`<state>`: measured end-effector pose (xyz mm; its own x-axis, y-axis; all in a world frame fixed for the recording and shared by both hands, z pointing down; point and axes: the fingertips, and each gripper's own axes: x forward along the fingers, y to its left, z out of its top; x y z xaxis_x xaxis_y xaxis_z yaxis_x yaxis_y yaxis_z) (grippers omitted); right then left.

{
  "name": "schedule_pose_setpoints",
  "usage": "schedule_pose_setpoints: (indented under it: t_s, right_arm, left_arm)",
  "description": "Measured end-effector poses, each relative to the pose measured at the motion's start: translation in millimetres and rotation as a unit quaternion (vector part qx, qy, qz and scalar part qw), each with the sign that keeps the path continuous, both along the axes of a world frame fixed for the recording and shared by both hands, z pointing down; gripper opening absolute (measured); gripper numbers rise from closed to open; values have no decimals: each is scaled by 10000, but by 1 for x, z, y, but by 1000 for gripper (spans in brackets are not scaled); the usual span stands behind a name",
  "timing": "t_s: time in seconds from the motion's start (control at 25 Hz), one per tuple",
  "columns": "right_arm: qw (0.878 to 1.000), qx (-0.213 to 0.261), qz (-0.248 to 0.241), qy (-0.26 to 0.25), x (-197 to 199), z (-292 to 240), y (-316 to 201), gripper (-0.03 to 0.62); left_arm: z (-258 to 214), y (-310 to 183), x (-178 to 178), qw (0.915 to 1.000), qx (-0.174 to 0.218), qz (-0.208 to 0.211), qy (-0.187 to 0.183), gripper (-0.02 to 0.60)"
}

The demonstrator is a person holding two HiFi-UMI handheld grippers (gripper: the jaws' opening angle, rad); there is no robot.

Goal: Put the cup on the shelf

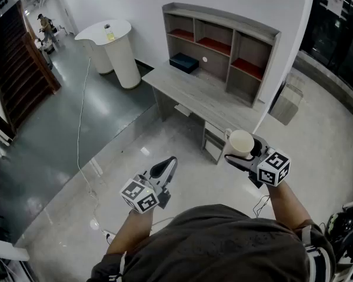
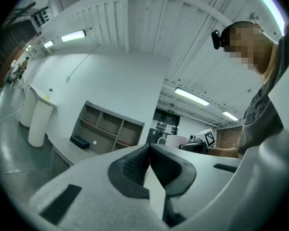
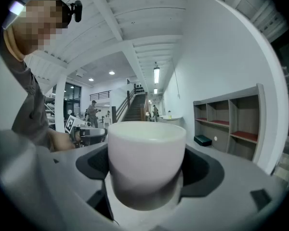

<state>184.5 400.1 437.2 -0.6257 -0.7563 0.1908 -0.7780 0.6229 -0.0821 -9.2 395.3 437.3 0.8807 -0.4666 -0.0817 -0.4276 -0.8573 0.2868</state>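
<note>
Overhead, two level views; shelf (image 1: 222,46) shared

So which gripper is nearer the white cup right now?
Right. The right gripper holds the cup between its jaws. The left gripper, jaws together and empty, is off to the cup's left, clear of it.

dark box (image 1: 183,62) on desk (image 1: 191,96) | white round counter (image 1: 119,50) | staircase (image 1: 19,60) | floor cable (image 1: 79,131)

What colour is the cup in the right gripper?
The cup is white, clearest in the right gripper view.
</note>
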Motion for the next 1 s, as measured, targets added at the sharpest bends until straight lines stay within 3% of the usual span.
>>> schedule_pose_setpoints:
  t_s: [0.64,1.0]
  right_arm:
    - [9998,-4,-93,-147,15,-4,2,422]
    - [9993,69,-322,-147,41,-11,11,422]
  left_arm:
    - [-3,5,20,10000,50,22,-67,5]
    - [-13,13,48,9997,111,-198,-97,5]
